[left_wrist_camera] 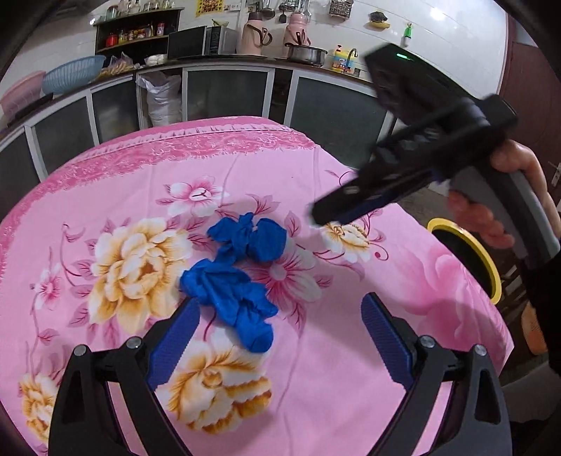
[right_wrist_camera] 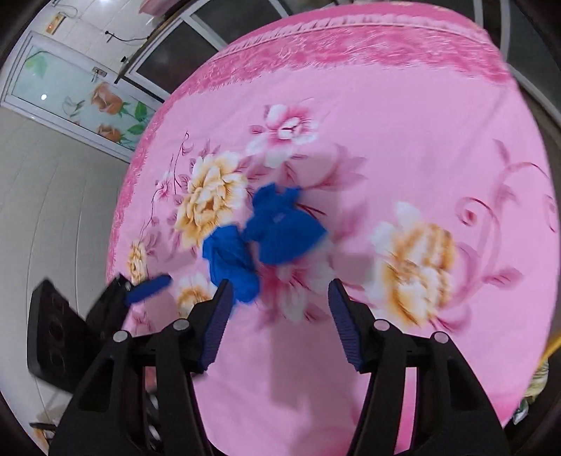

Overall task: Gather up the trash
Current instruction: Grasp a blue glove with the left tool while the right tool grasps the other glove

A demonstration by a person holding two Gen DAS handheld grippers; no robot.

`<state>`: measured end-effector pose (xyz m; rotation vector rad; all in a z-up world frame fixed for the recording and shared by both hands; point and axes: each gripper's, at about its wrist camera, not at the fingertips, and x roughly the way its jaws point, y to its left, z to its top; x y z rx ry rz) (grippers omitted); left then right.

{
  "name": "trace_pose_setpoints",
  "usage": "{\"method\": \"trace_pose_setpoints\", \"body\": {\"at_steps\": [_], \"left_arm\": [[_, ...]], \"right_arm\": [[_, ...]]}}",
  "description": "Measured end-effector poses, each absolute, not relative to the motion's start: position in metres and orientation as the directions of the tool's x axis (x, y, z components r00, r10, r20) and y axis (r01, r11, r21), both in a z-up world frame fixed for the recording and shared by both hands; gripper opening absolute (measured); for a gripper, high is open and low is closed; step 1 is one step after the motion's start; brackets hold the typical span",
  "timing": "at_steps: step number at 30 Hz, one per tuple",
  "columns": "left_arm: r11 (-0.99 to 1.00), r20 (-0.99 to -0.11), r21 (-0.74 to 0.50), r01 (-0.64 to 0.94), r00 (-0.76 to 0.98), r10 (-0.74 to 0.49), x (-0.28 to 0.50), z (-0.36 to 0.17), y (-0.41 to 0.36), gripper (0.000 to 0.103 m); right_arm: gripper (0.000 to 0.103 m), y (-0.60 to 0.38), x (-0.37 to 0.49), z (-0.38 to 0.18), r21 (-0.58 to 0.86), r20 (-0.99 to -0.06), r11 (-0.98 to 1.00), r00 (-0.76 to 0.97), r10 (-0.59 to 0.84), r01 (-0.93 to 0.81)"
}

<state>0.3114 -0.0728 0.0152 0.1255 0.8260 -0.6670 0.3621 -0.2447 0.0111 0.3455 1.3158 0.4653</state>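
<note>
With both my left gripper and right gripper spread empty over the crumpled blue rubber gloves, I feared they might collide.

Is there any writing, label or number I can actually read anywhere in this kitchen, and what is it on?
None can be read for certain.
Yellow poster on the wall: rows of marks, too small to read.
Yellow bottle by the tap: label blurred.
Jars on the dark shelf: labels too small.
Blue gloves on the pink cloth: a faint print, blurred.
</note>
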Motion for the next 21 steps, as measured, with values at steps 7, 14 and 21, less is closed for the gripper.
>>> {"method": "trace_pose_setpoints", "body": {"at_steps": [7,14,21], "left_arm": [[0.799,-0.733,-0.21,0.564,0.45,-0.51,0.333,-0.001,-0.077,0.09],[0.813,-0.744,-0.249,0.526,0.434,-0.509,0.349,-0.016,-0.075,0.07],[0.82,-0.768,-0.27,0.504,0.401,-0.499,0.355,-0.026,-0.079,0.026]], "right_arm": [[0.055,-0.218,0.392,-0.006,0.464,-0.869,0.877,0.128,0.478,-0.125],[0.048,-0.207,0.409,-0.032,0.421,-0.897,0.9,0.096,0.432,-0.112],[0.023,-0.206,0.414,-0.041,0.42,-0.901,0.903,0.082,0.427,-0.09]]}}
